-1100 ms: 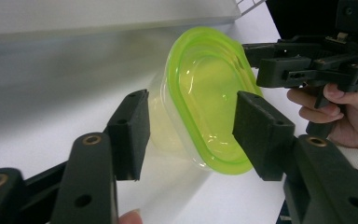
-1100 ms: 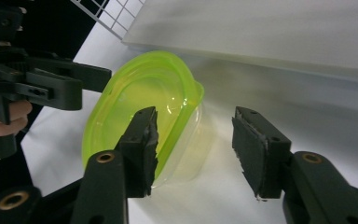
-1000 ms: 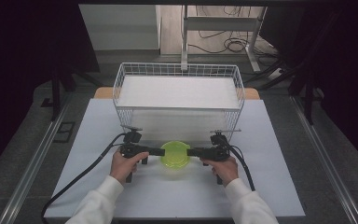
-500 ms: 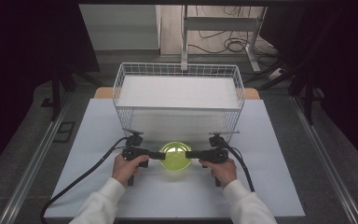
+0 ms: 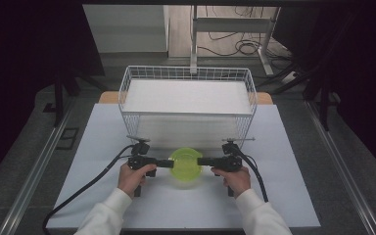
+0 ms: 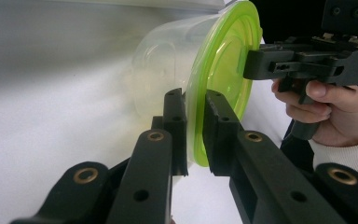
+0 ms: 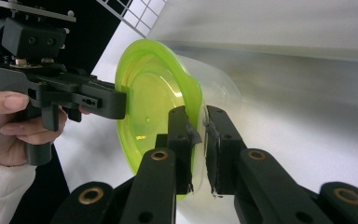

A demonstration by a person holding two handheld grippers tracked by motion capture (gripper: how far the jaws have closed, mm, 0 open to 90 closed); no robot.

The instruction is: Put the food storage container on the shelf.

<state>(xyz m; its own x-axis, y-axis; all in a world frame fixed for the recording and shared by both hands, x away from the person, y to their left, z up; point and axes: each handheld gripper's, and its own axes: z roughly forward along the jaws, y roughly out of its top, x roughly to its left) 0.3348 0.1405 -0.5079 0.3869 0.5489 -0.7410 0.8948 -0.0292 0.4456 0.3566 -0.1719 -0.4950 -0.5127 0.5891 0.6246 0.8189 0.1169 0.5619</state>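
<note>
A clear plastic container with a bright green lid [image 5: 186, 165] is held between both grippers, in front of the wire basket. My left gripper [image 5: 170, 164] is shut on the lid's left rim; in the left gripper view its jaws clamp the green lid edge [image 6: 196, 135] of the container [image 6: 168, 70]. My right gripper [image 5: 200, 161] is shut on the lid's right rim, and in the right gripper view its jaws pinch the lid edge [image 7: 198, 123]. The opposite gripper and the hand holding it appear beyond the lid in each gripper view.
A white wire basket [image 5: 127, 88] with a white liner stands just behind the container. The white table top [image 5: 293, 161] spreads to both sides. Black cables [image 5: 93, 183] trail from the grippers toward the front edge. Dark floor and metal rails flank the table.
The container and both grippers have shifted slightly toward the basket and appear a little higher; both grips stayed shut on the lid's rim.
</note>
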